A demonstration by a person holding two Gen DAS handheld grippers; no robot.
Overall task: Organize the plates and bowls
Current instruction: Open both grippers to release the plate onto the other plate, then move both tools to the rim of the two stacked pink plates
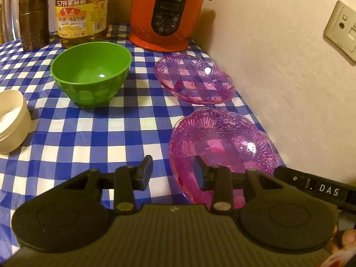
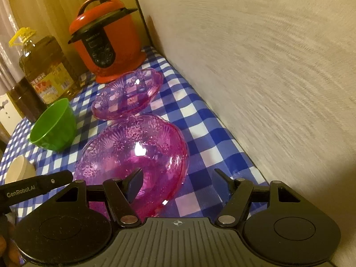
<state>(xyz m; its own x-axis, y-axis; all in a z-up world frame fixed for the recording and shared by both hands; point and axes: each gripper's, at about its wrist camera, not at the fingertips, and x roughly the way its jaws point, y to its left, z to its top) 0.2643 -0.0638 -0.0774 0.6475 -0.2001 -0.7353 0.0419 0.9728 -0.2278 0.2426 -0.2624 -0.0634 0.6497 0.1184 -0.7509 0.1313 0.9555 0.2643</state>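
Note:
Two pink see-through scalloped dishes lie on the blue-and-white checked cloth by the wall. The near pink dish [image 1: 222,142] [image 2: 133,151] looks darker than the far pink dish [image 1: 193,77] [image 2: 129,93]. My left gripper [image 1: 173,169] is open and straddles the near dish's left rim, one finger inside and one outside, with the pads clear of it. My right gripper [image 2: 180,182] is open wide across the same dish's right rim, without touching it. A green bowl [image 1: 91,73] [image 2: 53,126] stands to the left, and a cream bowl [image 1: 11,120] [image 2: 20,169] sits at the left edge.
A red electric cooker [image 1: 166,15] [image 2: 106,42], a big oil bottle [image 1: 82,11] [image 2: 44,71] and a dark canister [image 1: 33,22] stand along the back. The wall [image 1: 278,77] runs close along the right of the dishes. Bare checked cloth [image 1: 89,144] lies in front of the green bowl.

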